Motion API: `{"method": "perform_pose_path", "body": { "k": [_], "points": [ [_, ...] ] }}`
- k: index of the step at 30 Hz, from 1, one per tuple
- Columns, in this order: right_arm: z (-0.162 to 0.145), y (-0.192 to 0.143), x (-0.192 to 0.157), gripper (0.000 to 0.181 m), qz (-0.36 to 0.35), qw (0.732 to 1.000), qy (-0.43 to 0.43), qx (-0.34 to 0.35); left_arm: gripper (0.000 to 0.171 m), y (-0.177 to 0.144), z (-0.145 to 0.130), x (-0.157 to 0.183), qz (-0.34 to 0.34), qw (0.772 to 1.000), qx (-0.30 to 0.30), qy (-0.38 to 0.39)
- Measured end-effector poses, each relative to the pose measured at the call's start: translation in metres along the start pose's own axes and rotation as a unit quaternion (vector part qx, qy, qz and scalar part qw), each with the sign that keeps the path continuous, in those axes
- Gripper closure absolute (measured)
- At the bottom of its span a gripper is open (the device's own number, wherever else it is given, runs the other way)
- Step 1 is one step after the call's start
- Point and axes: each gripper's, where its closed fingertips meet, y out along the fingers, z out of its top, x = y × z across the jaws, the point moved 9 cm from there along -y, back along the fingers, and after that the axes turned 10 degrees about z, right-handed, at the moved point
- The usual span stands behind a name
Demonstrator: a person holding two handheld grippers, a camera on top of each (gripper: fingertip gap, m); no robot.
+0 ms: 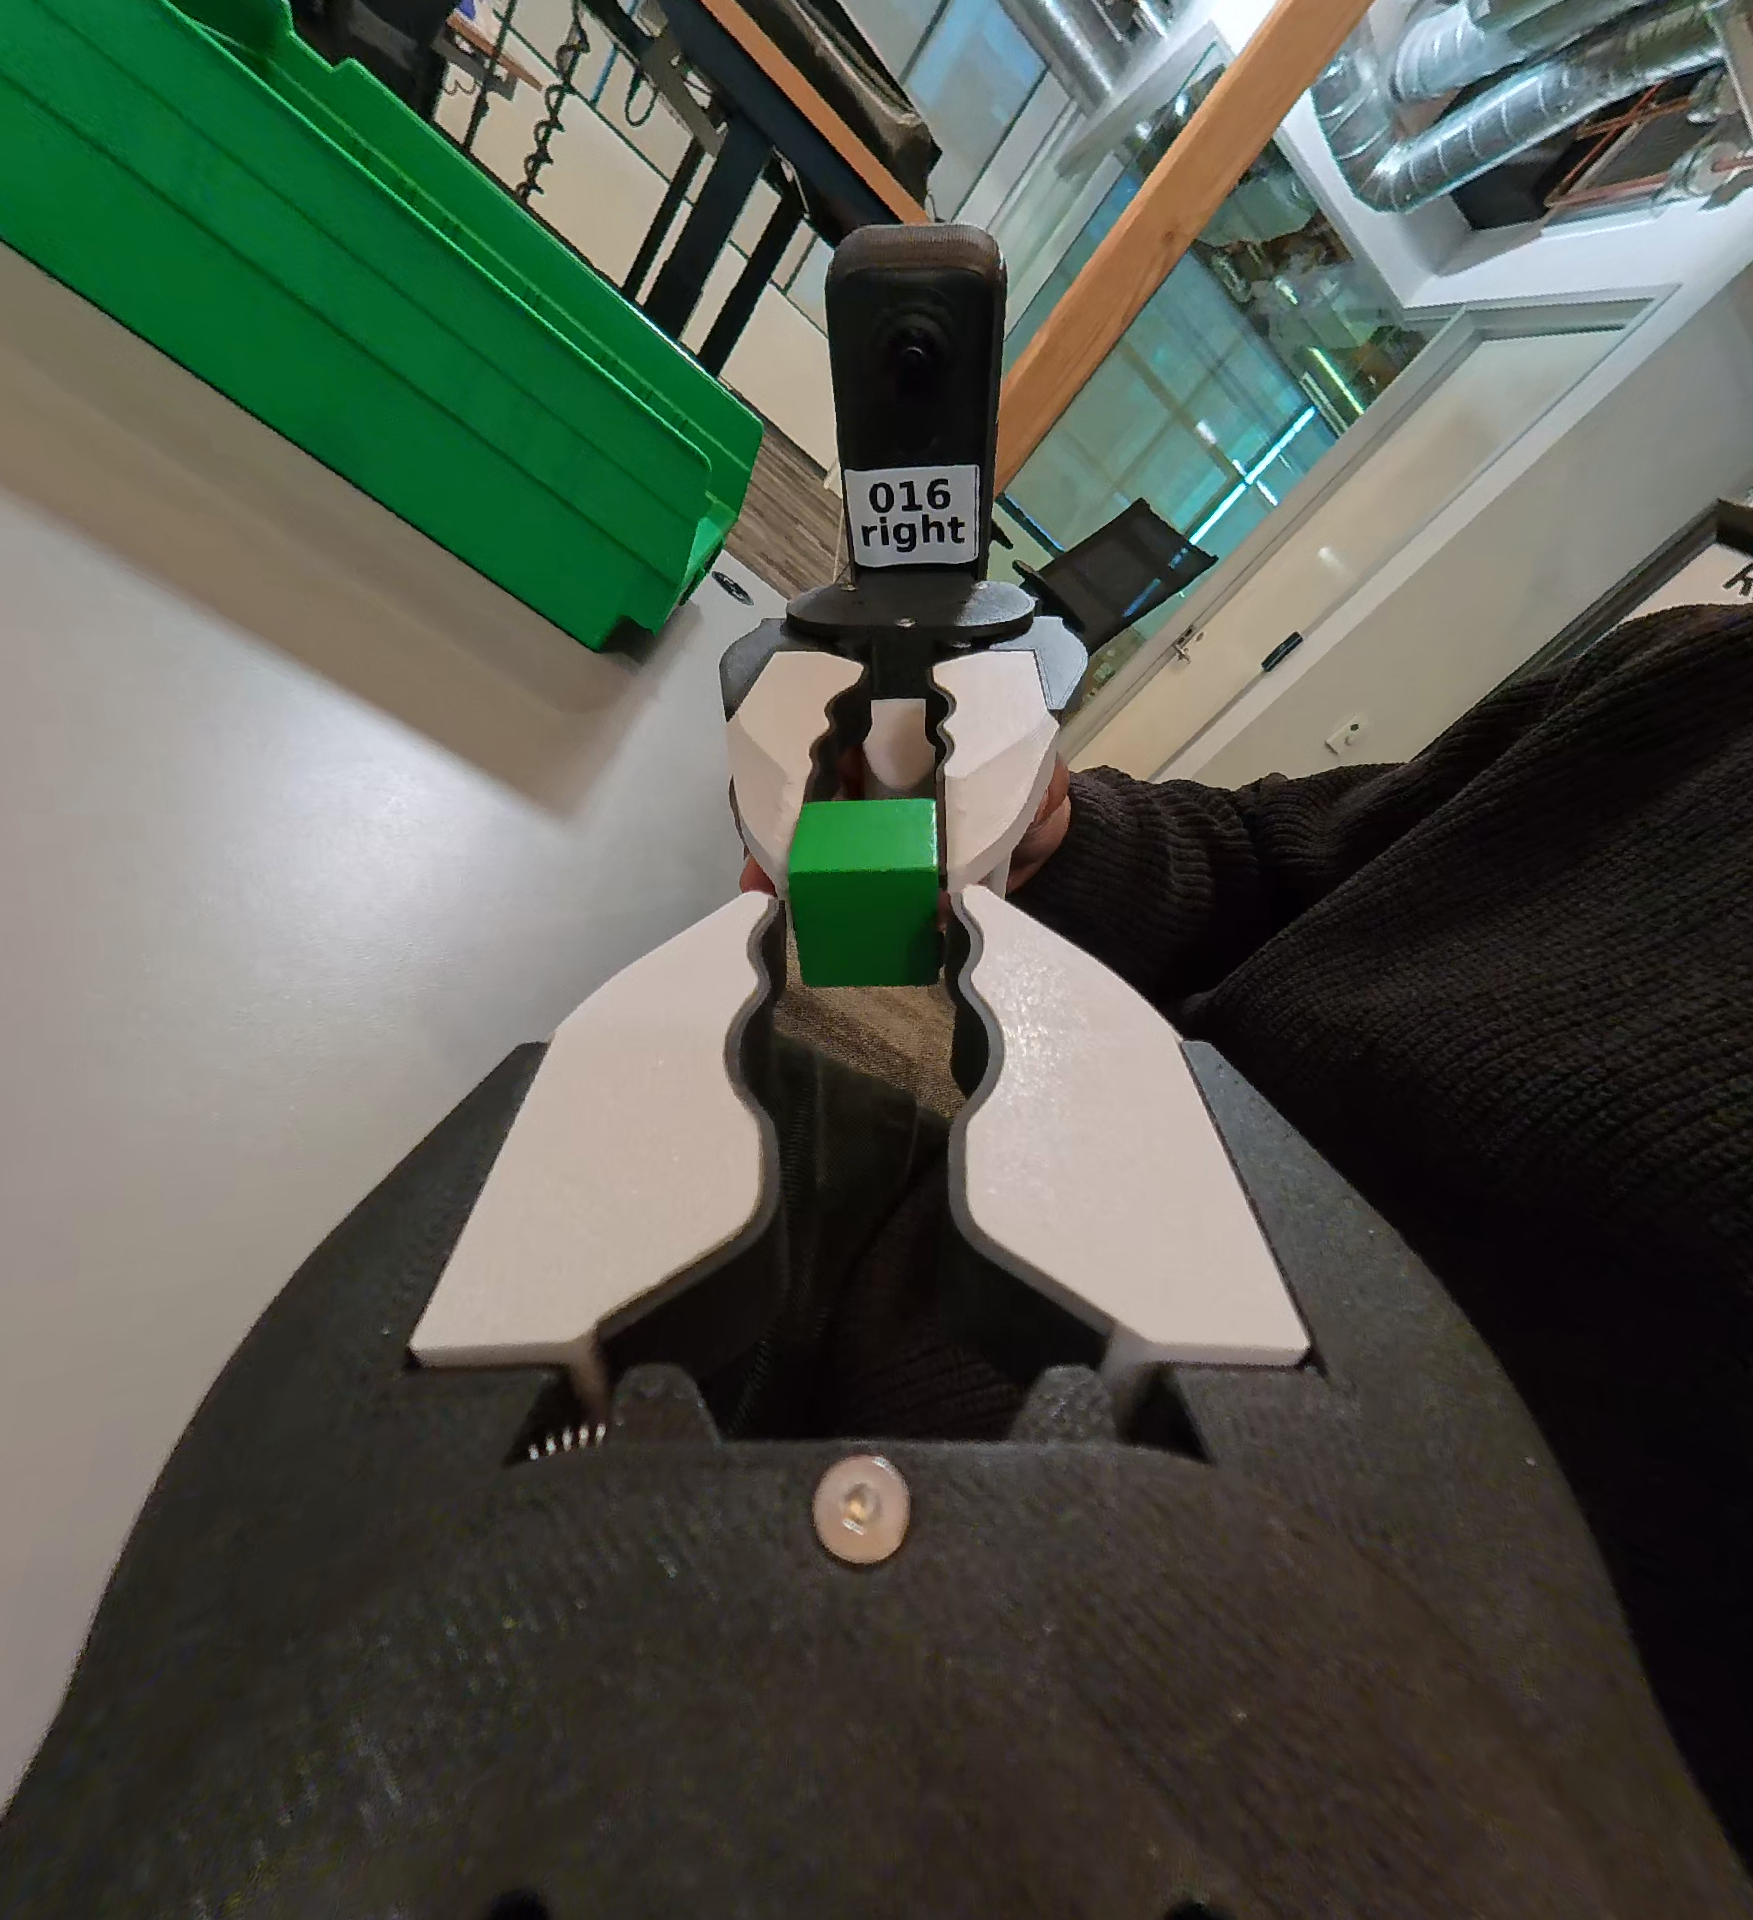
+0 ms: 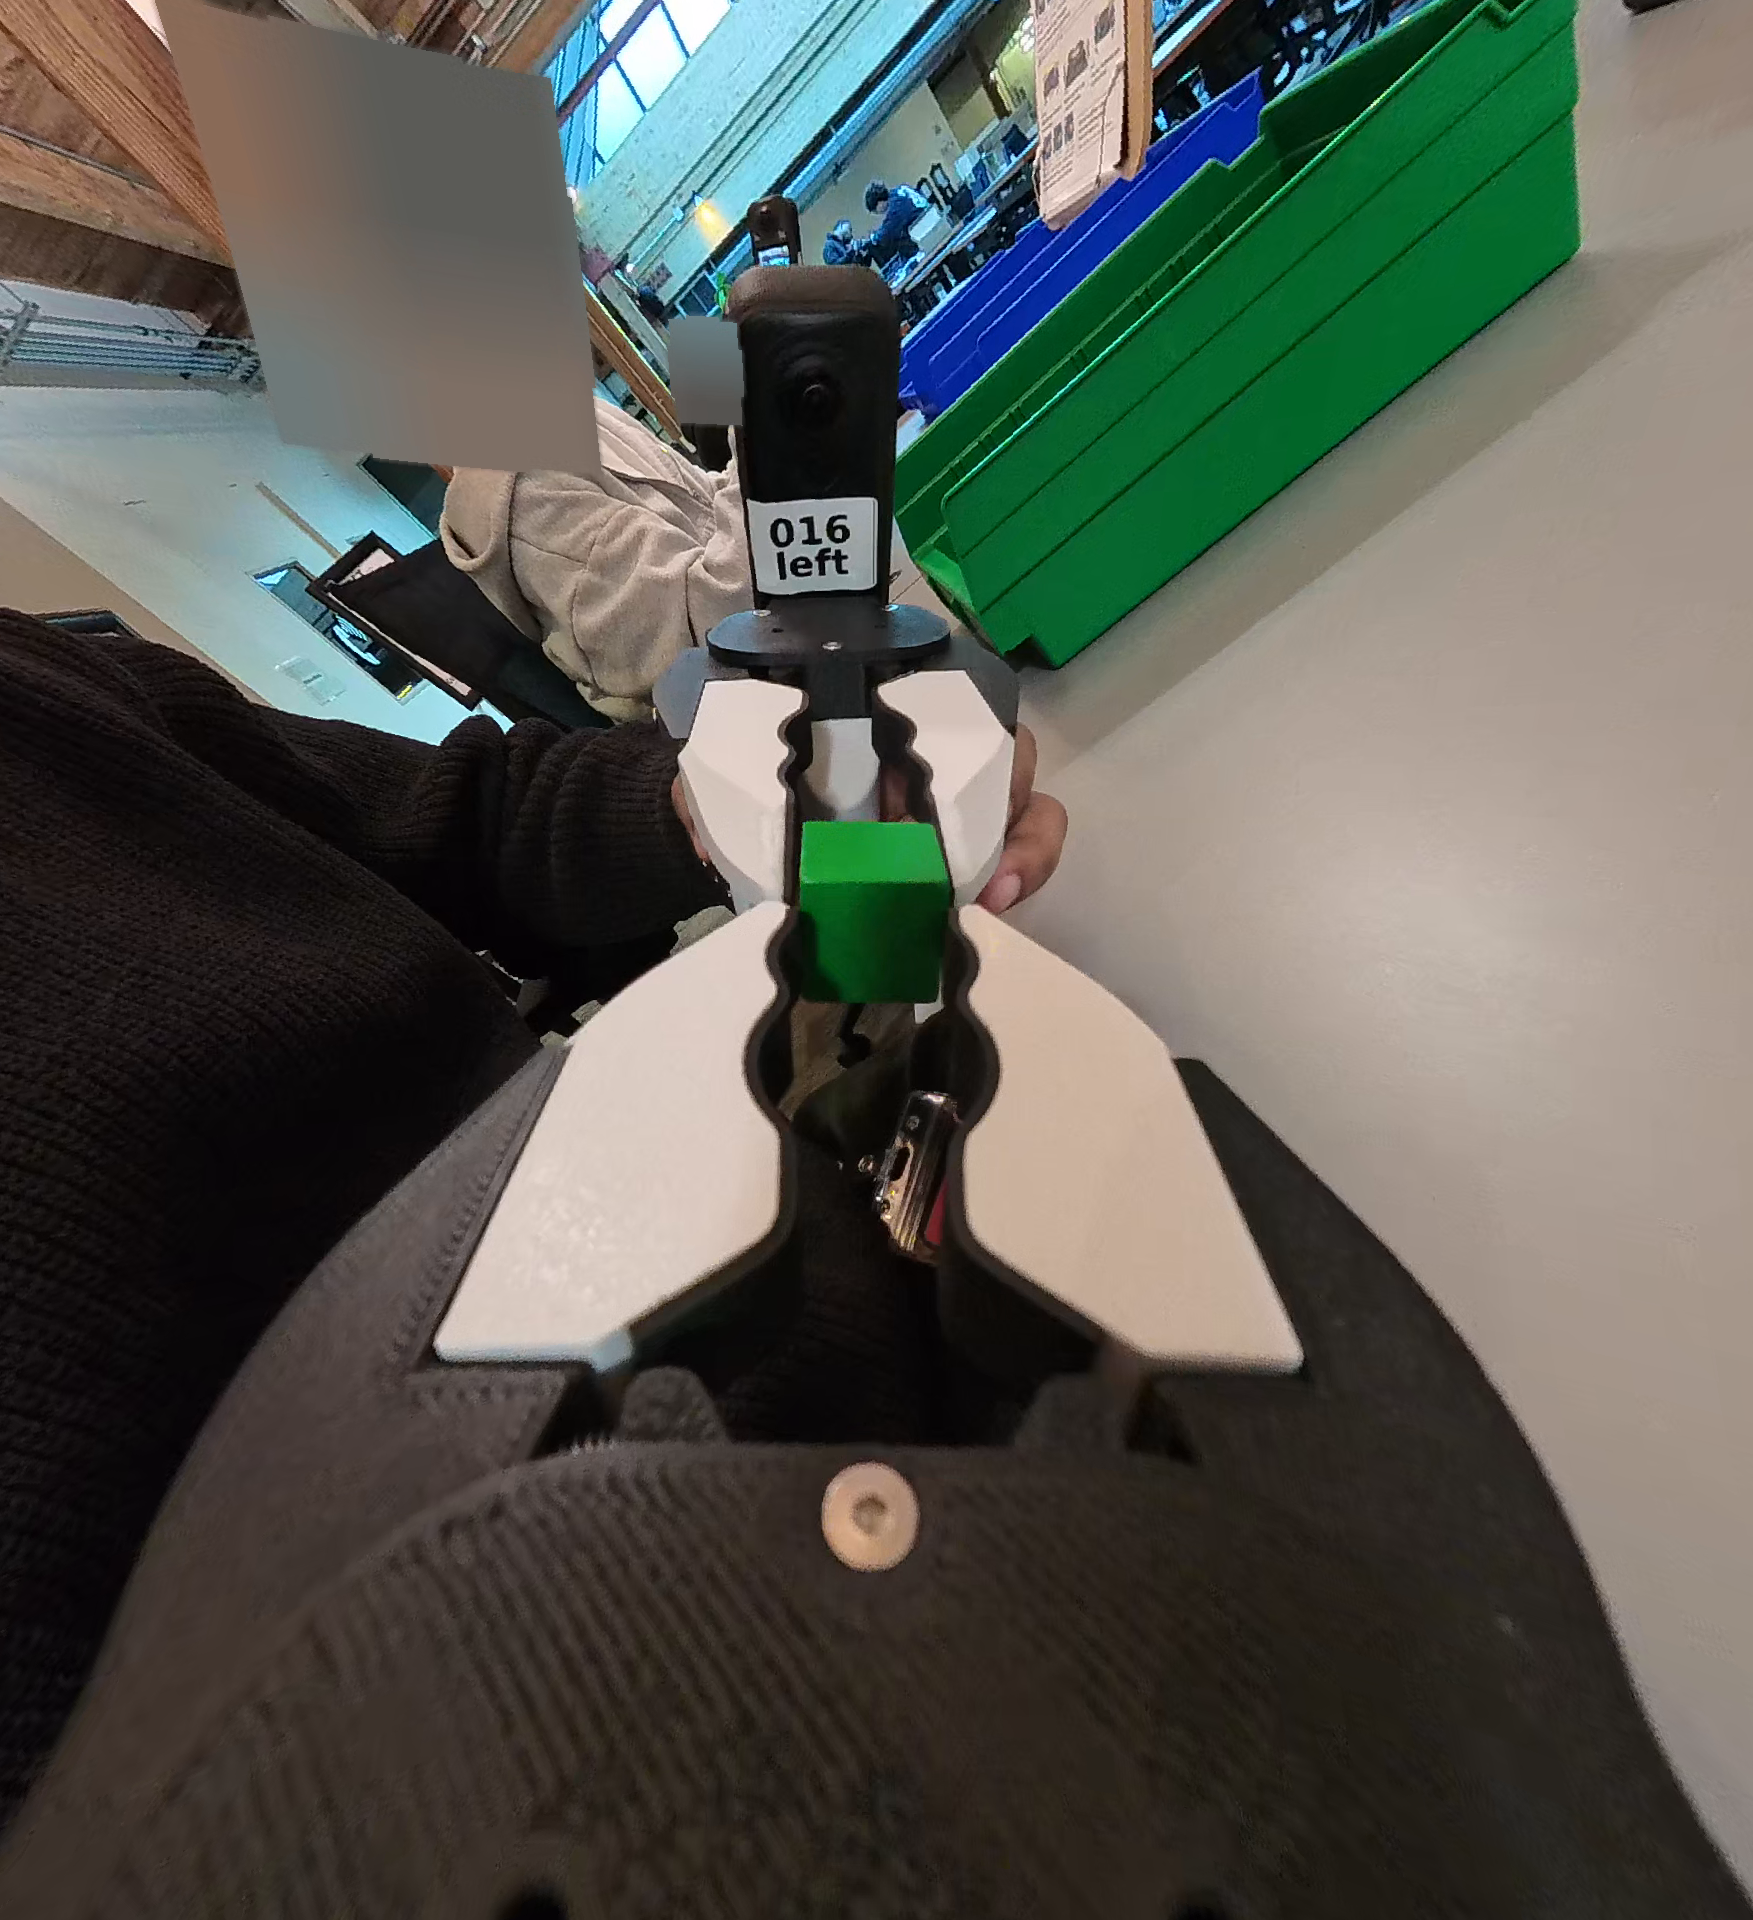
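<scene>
Grippers meet tip to tip in both wrist views, with a small green cube (image 1: 864, 902) caught between them above the pale grey table (image 1: 228, 935). We see the left gripper (image 1: 867, 920) with its white fingers (image 1: 643, 1132) drawn in so that their tips press the cube's two sides. Facing it, the right gripper (image 2: 870, 925) has its own white fingers (image 2: 1090, 1143) closed on the same cube (image 2: 872, 914), so the block is pinched from both ends and rests on nothing else. We note a black camera with a white label standing on top of each gripper, and a black knitted sleeve (image 1: 1474, 935) behind the hand that holds each tool. Well apart from the cube, a large green bin (image 1: 332, 270) sits on the table, with a blue bin (image 2: 1059, 239) just behind it in the right wrist view.
</scene>
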Motion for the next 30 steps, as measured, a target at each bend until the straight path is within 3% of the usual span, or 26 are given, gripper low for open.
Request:
{"method": "perform_pose_path", "body": {
  "k": [30],
  "points": [
    [-0.0004,0.0003,0.0001,0.154,-0.014,1.0,-0.009,-0.002,0.145,-0.0011,0.0006,-0.0028,-0.001,1.0,0.001,-0.01]
  ]
}}
